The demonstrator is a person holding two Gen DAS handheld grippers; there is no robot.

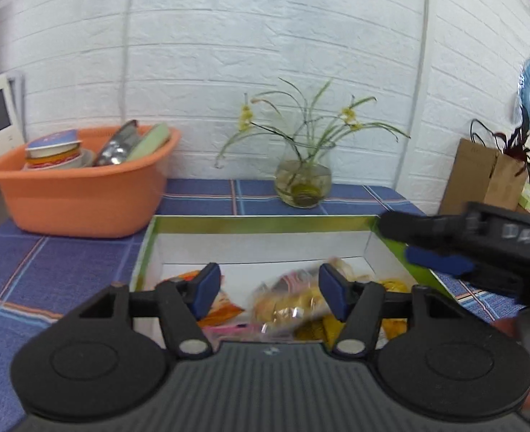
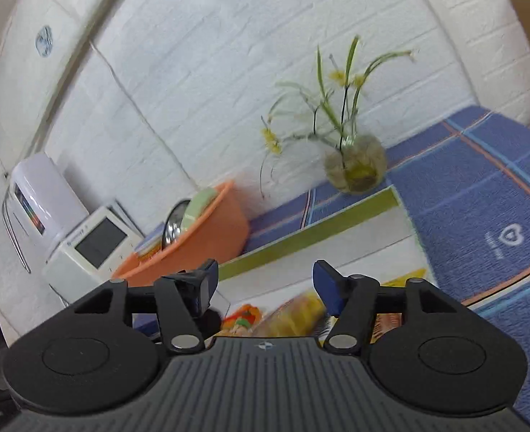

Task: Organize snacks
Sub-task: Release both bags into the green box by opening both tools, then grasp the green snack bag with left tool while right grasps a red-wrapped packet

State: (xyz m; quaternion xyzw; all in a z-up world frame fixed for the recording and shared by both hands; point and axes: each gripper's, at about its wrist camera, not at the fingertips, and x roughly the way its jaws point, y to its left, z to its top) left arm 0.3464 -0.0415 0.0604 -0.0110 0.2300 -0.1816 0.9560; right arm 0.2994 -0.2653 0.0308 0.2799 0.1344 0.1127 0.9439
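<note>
A shallow box with a green rim (image 1: 265, 222) and white inside lies on the blue checked tablecloth. Several snack packets, yellow, orange and pink (image 1: 293, 306), lie in its near part. My left gripper (image 1: 268, 289) is open and empty, above the packets. My right gripper (image 2: 265, 284) is open and empty, tilted, over the same box (image 2: 301, 234) with packets (image 2: 286, 316) below it. The right gripper also shows in the left wrist view (image 1: 481, 248), over the box's right rim.
An orange basin (image 1: 81, 187) with bowls and lids stands at the back left. A glass vase with yellow flowers (image 1: 302, 183) stands behind the box. A brown paper bag (image 1: 481, 176) is at the right. A white appliance (image 2: 92, 244) sits left of the basin.
</note>
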